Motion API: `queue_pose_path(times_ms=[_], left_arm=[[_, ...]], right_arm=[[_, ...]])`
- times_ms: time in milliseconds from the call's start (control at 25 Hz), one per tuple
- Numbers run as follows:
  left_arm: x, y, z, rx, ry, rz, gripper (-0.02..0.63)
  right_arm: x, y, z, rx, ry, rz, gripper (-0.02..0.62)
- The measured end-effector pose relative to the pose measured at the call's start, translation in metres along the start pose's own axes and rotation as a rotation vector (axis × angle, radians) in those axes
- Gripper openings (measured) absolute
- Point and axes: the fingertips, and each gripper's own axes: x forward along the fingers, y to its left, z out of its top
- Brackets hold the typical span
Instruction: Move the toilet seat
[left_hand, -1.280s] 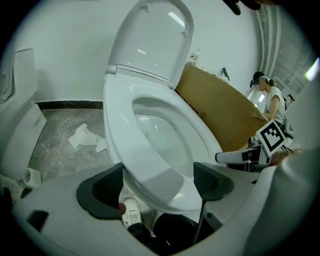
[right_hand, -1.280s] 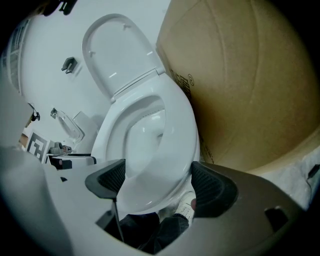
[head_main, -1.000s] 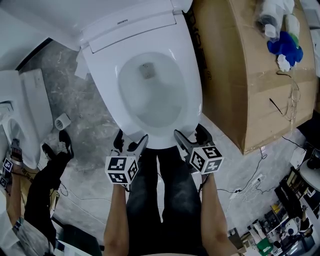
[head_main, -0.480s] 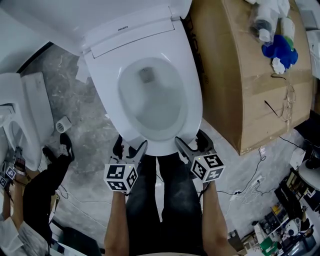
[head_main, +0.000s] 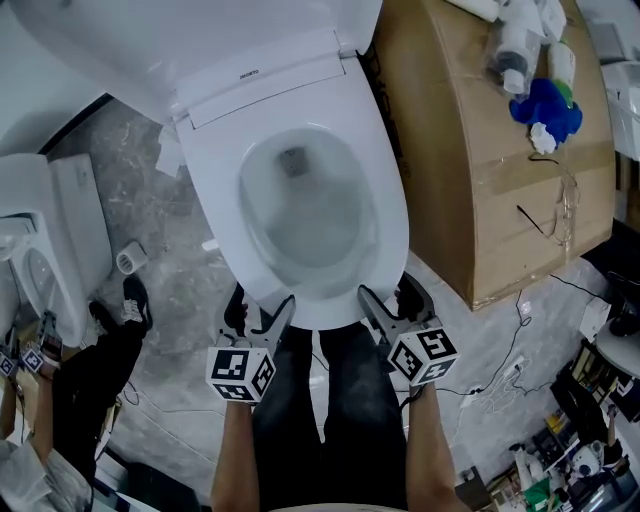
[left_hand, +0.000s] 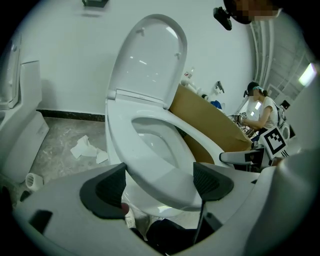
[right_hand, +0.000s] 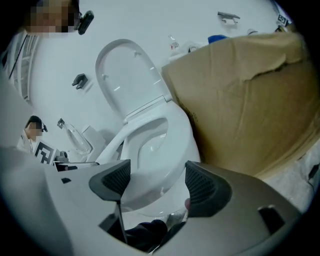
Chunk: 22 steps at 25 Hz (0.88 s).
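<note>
The white toilet seat (head_main: 388, 215) lies over the bowl, and its lid (head_main: 150, 40) stands raised behind it. In the left gripper view the seat (left_hand: 120, 145) is tilted, its front lifted off the bowl rim. My left gripper (head_main: 262, 305) is shut on the front left of the ring, whose rim sits between its pads (left_hand: 107, 187). My right gripper (head_main: 388, 295) grips the front right. Its jaws have just been closing, and the seat's edge (right_hand: 182, 142) fills the gap between its pads (right_hand: 120, 180).
A large cardboard box (head_main: 500, 150) stands close against the toilet's right side, with bottles and a blue item (head_main: 545, 105) on top. Another toilet (head_main: 45, 250) and a person (head_main: 90, 380) are at the left. Paper scraps (head_main: 168, 160) lie on the floor, cables (head_main: 500, 370) at right.
Both grippers have risen together at the front of the seat, and the seat's front edge has come up with them. The right jaws have narrowed onto the rim.
</note>
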Motion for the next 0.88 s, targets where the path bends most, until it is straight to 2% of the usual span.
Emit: queue_pose_path(times_ms=[520, 880], left_arm=[[-0.035, -0.014, 0.047, -0.071, -0.124, -0.022, 0.426], [-0.052, -0.019, 0.071, -0.028, -0.238, 0.023, 0.417]], right_arm=[[-0.034, 0.029, 0.051, 0.063, -0.121, 0.024, 0.342], [-0.045, 0.040, 0.073, 0.105, -0.186, 0.034, 0.333]])
